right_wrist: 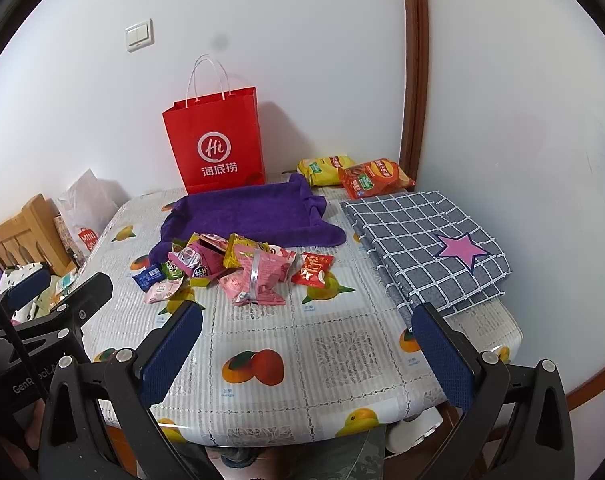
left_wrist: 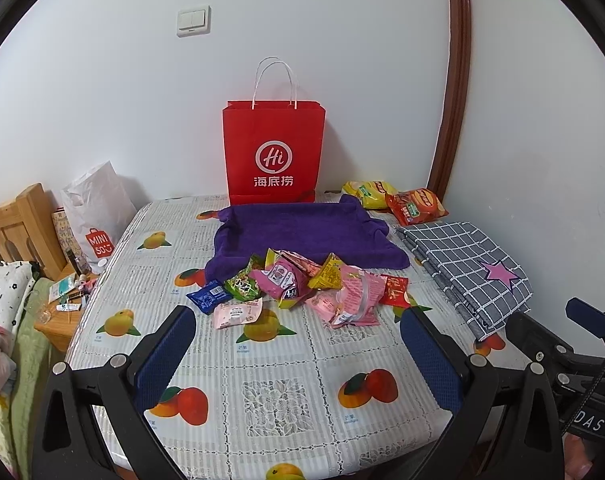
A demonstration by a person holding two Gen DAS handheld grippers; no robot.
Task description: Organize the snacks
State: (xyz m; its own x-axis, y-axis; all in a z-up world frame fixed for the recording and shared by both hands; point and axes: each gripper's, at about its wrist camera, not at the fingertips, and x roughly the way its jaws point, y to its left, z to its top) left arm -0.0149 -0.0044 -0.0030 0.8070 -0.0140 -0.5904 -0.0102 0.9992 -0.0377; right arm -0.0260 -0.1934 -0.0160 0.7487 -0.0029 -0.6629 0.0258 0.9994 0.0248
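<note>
A heap of small snack packets [left_wrist: 302,286] [right_wrist: 230,270] in pink, green, blue, yellow and red lies mid-table at the front edge of a purple towel [left_wrist: 302,232] [right_wrist: 254,216]. Behind it a red paper bag [left_wrist: 273,152] [right_wrist: 216,144] stands upright against the wall. A yellow chip bag [left_wrist: 366,194] [right_wrist: 324,168] and an orange-red chip bag [left_wrist: 416,206] [right_wrist: 374,178] lie at the back right. My left gripper [left_wrist: 298,320] hovers open just short of the heap, nothing between its fingers. My right gripper [right_wrist: 308,316] is open too, over the table's near part.
A folded grey checked cloth with a pink star [left_wrist: 468,268] [right_wrist: 426,240] covers the table's right side. The table carries a fruit-print cover [left_wrist: 270,384] [right_wrist: 302,344]. Left of it are a white shopping bag [left_wrist: 96,216], a wooden headboard [left_wrist: 18,224] and a cluttered nightstand [left_wrist: 62,300].
</note>
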